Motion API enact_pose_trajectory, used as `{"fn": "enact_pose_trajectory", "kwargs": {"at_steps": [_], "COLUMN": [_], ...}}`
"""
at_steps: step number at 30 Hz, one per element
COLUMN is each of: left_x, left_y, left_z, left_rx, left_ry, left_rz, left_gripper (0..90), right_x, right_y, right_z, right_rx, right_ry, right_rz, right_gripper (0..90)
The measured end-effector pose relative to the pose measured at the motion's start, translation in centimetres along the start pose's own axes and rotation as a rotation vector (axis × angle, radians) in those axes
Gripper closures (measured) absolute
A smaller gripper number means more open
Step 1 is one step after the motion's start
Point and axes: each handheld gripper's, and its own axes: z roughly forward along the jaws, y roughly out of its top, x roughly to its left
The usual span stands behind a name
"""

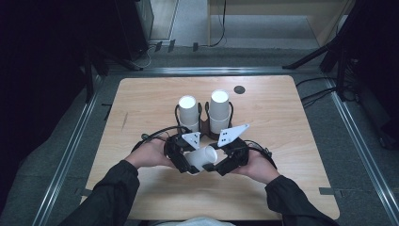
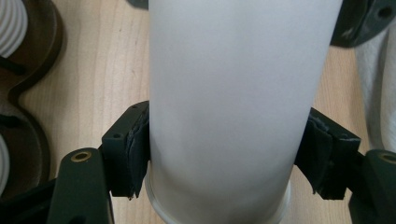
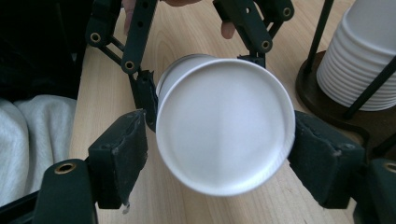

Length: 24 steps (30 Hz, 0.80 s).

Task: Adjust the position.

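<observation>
You hold a matt, smooth white paper cup (image 1: 203, 158); its rim looks rolled. The table (image 1: 141, 99) at nine o'clock is pale wood-grain. Your gripper pads (image 3: 122, 154) look like rough, frayed black rubber.

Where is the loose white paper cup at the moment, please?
In the high view the white paper cup lies on its side between the left gripper and right gripper, just in front of the two cup stacks.

No text, label, brand, number or sign can be read anywhere in these views. The white paper cup (image 3: 224, 126) is plain, and the stacked cups (image 1: 219, 109) behind it bear no print either.
</observation>
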Motion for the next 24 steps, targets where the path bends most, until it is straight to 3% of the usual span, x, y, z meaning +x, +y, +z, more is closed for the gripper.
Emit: {"fn": "enact_pose_trajectory", "kwargs": {"at_steps": [4, 5, 10, 13, 16, 24], "left_x": [0.0, 0.0, -0.2, 0.0, 0.3, 0.4], "left_y": [0.1, 0.2, 0.1, 0.0, -0.2, -0.2], "left_z": [0.1, 0.2, 0.2, -0.1, -0.1, -0.8], "left_rx": [0.004, 0.001, -0.015, -0.044, -0.064, -0.145], "left_ry": [-0.013, -0.018, -0.012, -0.023, -0.034, -0.017], "left_rz": [0.007, 0.006, 0.004, -0.012, -0.040, -0.052], "left_gripper": [27.4, 27.3, 25.8, 23.3, 12.9, 8.7], "right_x": [0.0, 0.0, -0.1, -0.1, -0.2, -0.5], "right_y": [0.1, 0.1, 0.2, 0.4, 0.3, 0.2], "right_z": [0.3, 0.3, 0.0, -0.2, -0.6, -0.9], "right_rx": [0.000, 0.000, 0.009, -0.001, -0.008, -0.025], "right_ry": [0.002, 0.011, 0.021, 0.016, 0.019, 0.024], "right_rz": [-0.004, -0.004, -0.002, -0.010, 0.010, 0.025], "right_gripper": [23.7, 29.5, 33.0, 32.9, 32.9, 32.8]}}
